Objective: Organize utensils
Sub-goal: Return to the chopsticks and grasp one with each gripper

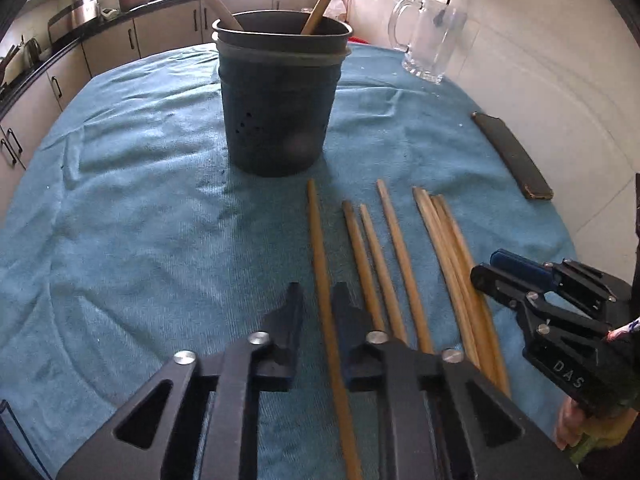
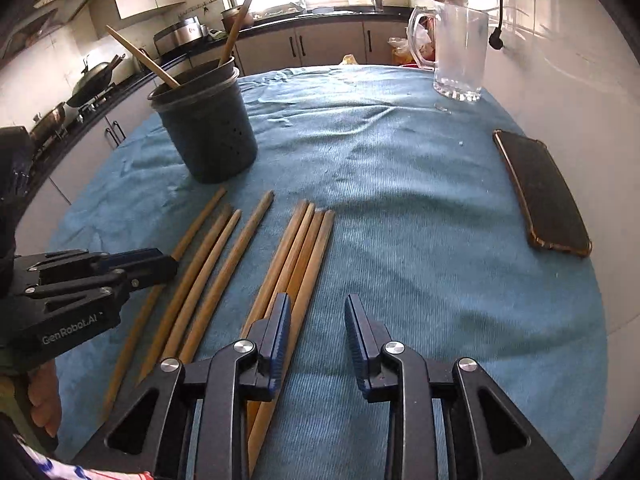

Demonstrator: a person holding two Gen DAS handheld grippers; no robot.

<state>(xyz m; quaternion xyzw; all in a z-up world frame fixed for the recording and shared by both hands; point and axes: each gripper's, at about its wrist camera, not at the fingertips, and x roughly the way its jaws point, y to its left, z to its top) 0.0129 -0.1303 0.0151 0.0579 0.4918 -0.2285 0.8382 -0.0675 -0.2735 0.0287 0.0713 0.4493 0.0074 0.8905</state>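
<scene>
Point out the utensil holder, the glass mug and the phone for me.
utensil holder [image 1: 276,120]: left wrist view, on its dark front wall.
glass mug [image 2: 460,60]: right wrist view, on its clear side wall.
phone [image 2: 544,196]: right wrist view, on its dark screen.

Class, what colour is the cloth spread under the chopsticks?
The cloth is teal blue with a fine ribbed weave, clearest in the right wrist view.
</scene>
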